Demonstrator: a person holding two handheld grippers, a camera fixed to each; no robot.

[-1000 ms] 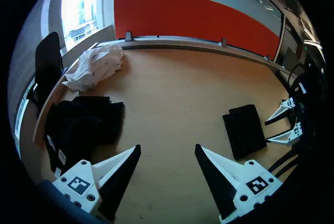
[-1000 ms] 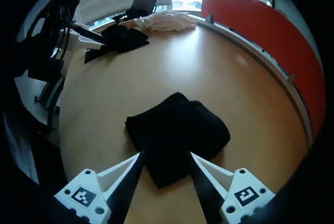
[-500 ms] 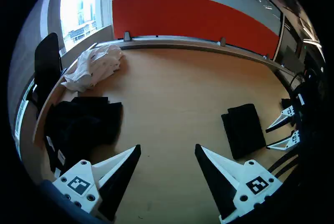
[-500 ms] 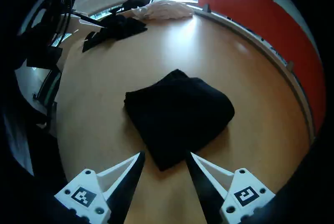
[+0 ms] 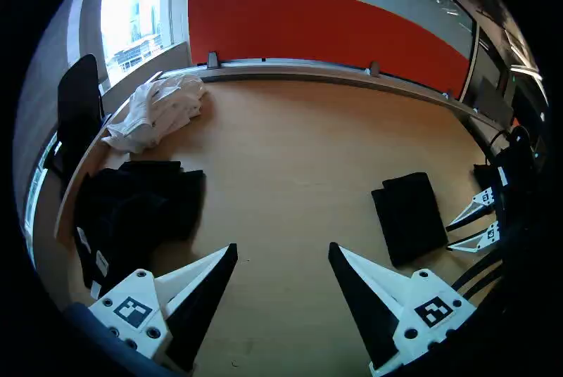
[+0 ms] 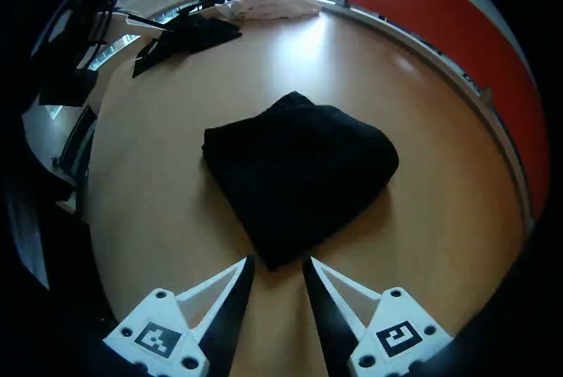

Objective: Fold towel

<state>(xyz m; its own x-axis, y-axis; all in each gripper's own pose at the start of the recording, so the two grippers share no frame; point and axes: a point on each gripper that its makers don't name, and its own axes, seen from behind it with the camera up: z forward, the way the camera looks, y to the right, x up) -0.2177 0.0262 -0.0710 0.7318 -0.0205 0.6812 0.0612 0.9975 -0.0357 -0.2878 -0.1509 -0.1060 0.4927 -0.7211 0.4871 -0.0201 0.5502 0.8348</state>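
Note:
A black towel, folded into a thick rectangle, lies flat on the wooden table. In the right gripper view, my right gripper hovers just short of the towel's near corner. Its fingers stand a narrow gap apart and hold nothing. The left gripper view has the same towel at the right, with the right gripper beyond it. My left gripper is wide open above bare table, well to the left of the towel.
A heap of black cloth lies at the table's left edge, and a crumpled white cloth sits behind it. A red partition runs along the far edge. A black chair stands off the left side.
The right gripper has drawn back off the folded towel, so the towel now lies ahead of its fingertips, and its fingers have come closer together. The left gripper has hardly moved.

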